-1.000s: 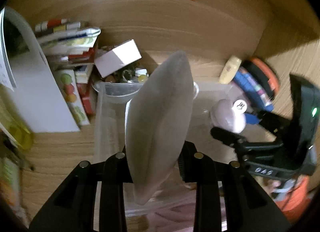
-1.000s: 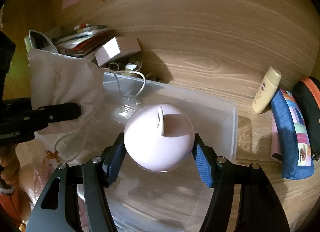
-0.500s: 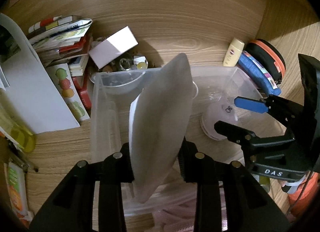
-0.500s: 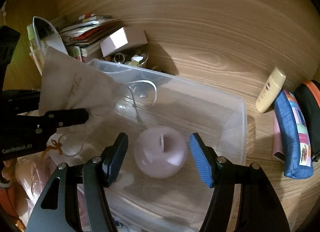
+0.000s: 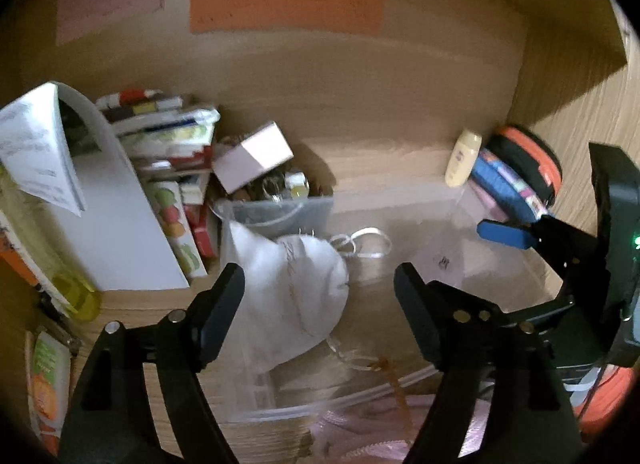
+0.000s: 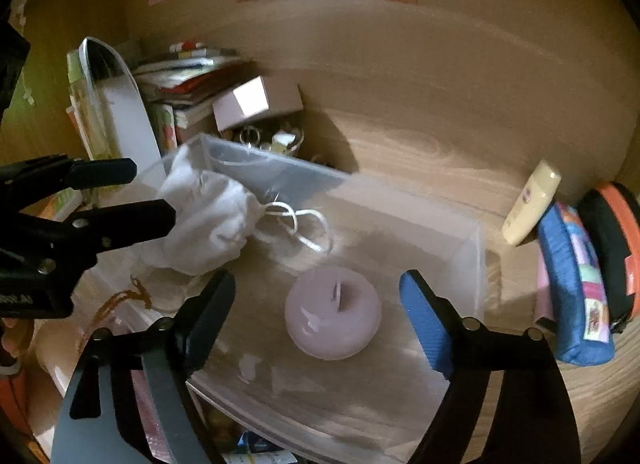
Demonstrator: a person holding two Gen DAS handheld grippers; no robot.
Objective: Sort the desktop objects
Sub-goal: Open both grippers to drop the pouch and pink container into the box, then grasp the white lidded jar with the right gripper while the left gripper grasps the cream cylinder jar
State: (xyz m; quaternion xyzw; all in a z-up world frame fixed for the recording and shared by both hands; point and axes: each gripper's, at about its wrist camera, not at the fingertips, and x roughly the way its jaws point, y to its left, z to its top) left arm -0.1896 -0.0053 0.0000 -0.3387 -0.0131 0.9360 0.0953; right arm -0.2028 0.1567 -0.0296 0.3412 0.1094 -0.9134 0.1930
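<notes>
Clear plastic bin (image 6: 480, 248) on wooden desk (image 6: 440, 111): white drawstring pouch (image 5: 296, 296) lies at its left end, pink round candle (image 6: 332, 312) right of it. Left gripper (image 5: 320, 284) and right gripper (image 6: 316, 296) hover above, fingers spread wide, empty. Cream bottle (image 6: 532, 203) stands right of bin.

Dim, warm indoor light; both fisheye views are motion-blurred, curved and black at the edges, with dark shadows.

Left tool (image 5: 320, 288) with jaws spread wide and empty, right tool (image 6: 316, 296) likewise spread, side by side
</notes>
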